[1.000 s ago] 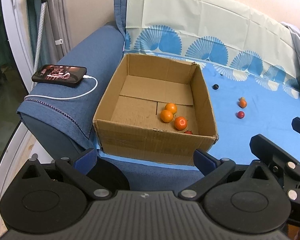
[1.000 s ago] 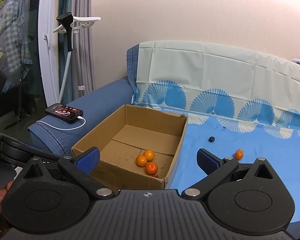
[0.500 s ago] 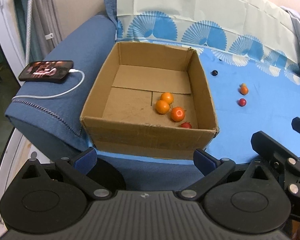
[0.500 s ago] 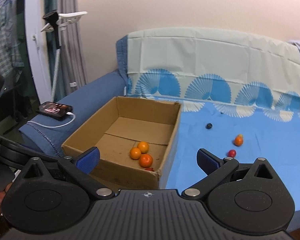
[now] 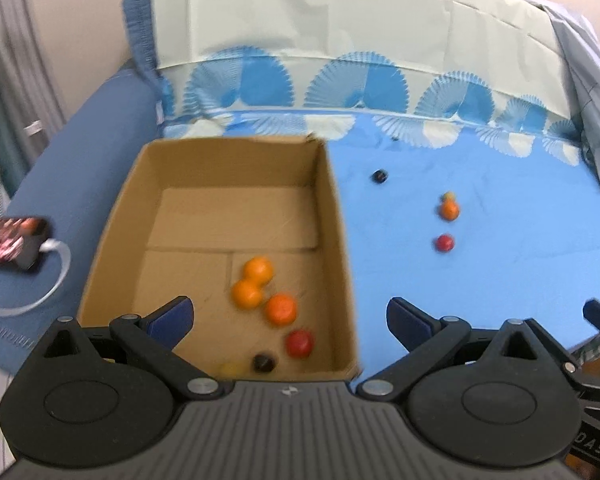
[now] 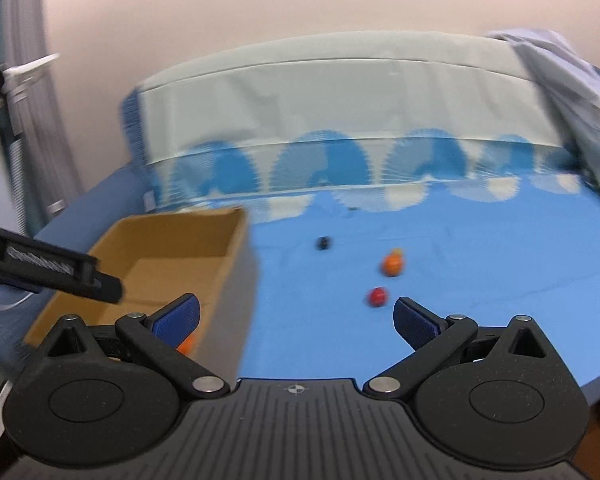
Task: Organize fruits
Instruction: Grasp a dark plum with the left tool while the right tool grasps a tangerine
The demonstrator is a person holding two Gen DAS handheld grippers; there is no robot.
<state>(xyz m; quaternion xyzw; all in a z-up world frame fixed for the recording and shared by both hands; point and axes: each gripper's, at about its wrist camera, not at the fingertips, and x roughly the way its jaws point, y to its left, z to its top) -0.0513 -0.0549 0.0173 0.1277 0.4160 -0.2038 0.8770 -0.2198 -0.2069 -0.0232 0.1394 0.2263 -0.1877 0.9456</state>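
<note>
Box [image 5: 220, 208] left on the sheet [image 5: 500, 272], fruits [image 5: 260, 292] inside, others [image 5: 446, 226] loose to its right

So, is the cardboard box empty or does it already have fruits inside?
Not empty. The cardboard box holds three orange fruits, a red one and a dark one near its front corner.

Even soft light, no glare; motion blur both views, fisheye-bent edges.

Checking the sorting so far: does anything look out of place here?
Yes. Three small fruits lie loose on the blue sheet outside the cardboard box: a dark one, an orange one and a red one. Nothing looks spilled or damaged.
</note>
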